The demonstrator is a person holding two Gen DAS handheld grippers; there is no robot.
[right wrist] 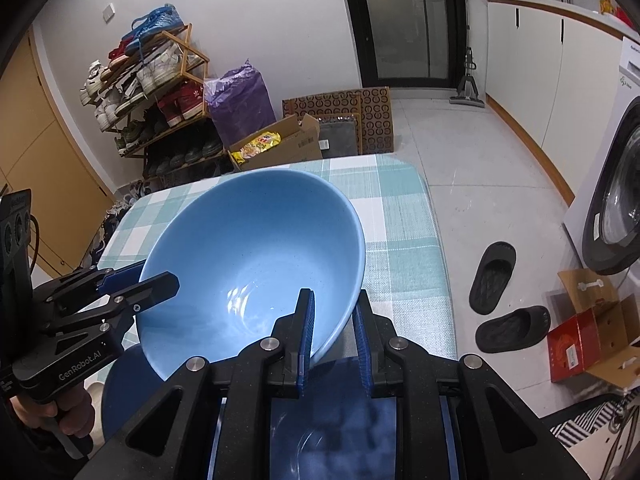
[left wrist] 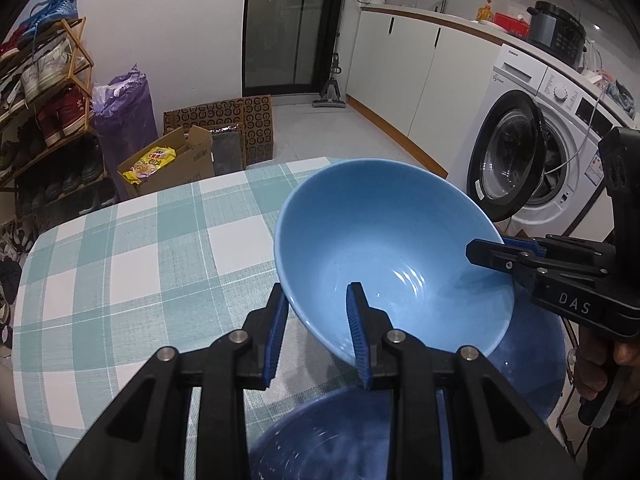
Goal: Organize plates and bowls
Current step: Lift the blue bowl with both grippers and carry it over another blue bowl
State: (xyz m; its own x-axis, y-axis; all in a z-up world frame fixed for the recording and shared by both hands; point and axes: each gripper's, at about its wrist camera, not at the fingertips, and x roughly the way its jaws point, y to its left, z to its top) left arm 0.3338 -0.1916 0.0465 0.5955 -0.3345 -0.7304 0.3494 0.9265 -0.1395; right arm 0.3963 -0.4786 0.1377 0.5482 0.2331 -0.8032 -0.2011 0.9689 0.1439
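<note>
I have the light blue bowl (left wrist: 384,248) tilted above the checked desk (left wrist: 132,248), my left gripper (left wrist: 318,332) and right gripper (right wrist: 334,332) each clenched on its rim. Dark blue dishes (left wrist: 532,364) sit beneath.

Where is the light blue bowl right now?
The light blue bowl is tilted above the checked tablecloth, its rim pinched between the left gripper and right gripper, over dark blue dishes at the near edge.

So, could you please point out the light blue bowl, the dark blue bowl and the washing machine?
light blue bowl (left wrist: 384,248): left wrist view, inner wall.
dark blue bowl (left wrist: 320,436): left wrist view, inside, bottom edge.
washing machine (left wrist: 560,92): left wrist view, control panel.
</note>
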